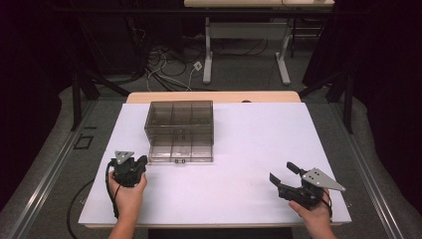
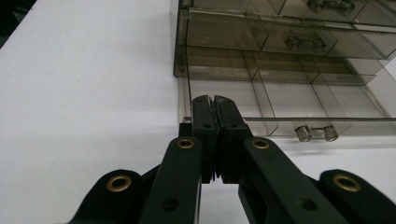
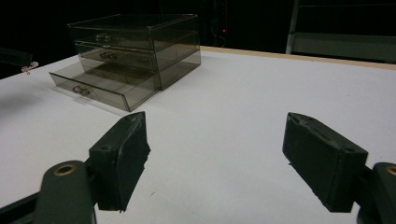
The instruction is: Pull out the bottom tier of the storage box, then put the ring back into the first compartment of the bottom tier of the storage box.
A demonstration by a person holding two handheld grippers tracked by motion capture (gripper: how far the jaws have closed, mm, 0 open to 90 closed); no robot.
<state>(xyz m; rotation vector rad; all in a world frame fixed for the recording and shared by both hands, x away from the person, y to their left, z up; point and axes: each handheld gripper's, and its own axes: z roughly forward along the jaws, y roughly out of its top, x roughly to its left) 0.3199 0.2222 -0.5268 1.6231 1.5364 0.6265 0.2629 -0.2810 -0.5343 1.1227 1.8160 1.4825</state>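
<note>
A smoky clear plastic drawer box (image 1: 180, 124) stands on the white table, its bottom drawer (image 1: 181, 151) pulled out toward me. In the left gripper view the drawer box (image 2: 280, 51) has divided compartments, and the bottom drawer (image 2: 280, 105) carries a small clear handle (image 2: 316, 133). My left gripper (image 1: 144, 161) sits at the drawer's front left corner, jaws pressed together with nothing between them; in its own view the left gripper (image 2: 214, 100) tips lie against that corner. My right gripper (image 1: 283, 172) rests at the table's near right, open and empty, and the right gripper (image 3: 217, 158) looks toward the box (image 3: 135, 51).
The white table top (image 1: 249, 149) has broad bare surface between the two grippers and to the right of the box. Beyond the far edge are a second table's legs (image 1: 207, 55) and loose cables (image 1: 164, 74) on the floor. Dark curtains flank both sides.
</note>
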